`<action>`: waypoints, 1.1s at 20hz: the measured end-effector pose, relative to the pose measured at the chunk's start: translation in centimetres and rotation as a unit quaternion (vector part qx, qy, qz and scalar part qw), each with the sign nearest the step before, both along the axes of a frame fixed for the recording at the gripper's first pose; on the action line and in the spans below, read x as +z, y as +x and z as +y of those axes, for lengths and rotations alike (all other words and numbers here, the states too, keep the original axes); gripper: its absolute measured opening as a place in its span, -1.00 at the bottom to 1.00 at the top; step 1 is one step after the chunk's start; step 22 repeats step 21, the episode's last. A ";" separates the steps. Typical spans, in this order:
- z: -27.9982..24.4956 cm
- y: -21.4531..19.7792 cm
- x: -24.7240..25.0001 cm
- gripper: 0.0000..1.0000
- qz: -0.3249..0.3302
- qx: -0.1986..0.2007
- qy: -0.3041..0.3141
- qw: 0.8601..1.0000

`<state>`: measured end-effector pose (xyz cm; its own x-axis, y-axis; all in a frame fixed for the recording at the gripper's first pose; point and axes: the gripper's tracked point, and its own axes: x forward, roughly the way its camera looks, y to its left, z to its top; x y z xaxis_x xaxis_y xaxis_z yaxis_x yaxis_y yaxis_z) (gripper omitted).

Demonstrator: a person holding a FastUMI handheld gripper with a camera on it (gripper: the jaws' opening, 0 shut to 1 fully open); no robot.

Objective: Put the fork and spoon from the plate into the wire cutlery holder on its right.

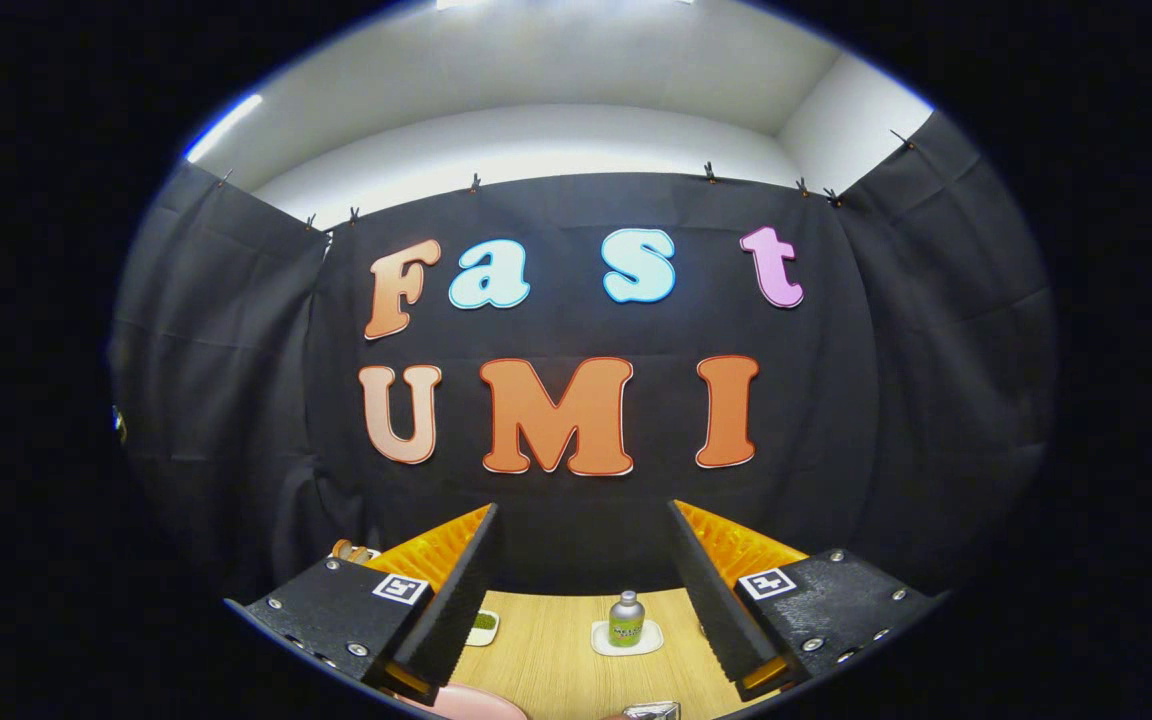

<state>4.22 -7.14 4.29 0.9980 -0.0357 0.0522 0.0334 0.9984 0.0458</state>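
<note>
Tongs (584,600) gape wide, empty, above pink plate (476,703); bottle (626,618) beyond.

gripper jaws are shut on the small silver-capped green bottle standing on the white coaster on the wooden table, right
Not quite. In the gripper view the gripper is open, its jaws spread wide with nothing held. The small silver-capped green bottle does stand on the white coaster on the wooden table, but beyond the jaws, untouched.
</note>
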 end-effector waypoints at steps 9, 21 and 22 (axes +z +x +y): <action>1.2 0.1 -1.2 0.94 0.017 0.014 0.000 1.000; 1.5 0.4 -1.4 0.94 0.023 0.022 0.002 0.999; 1.5 0.4 -1.4 0.94 0.023 0.022 0.002 0.999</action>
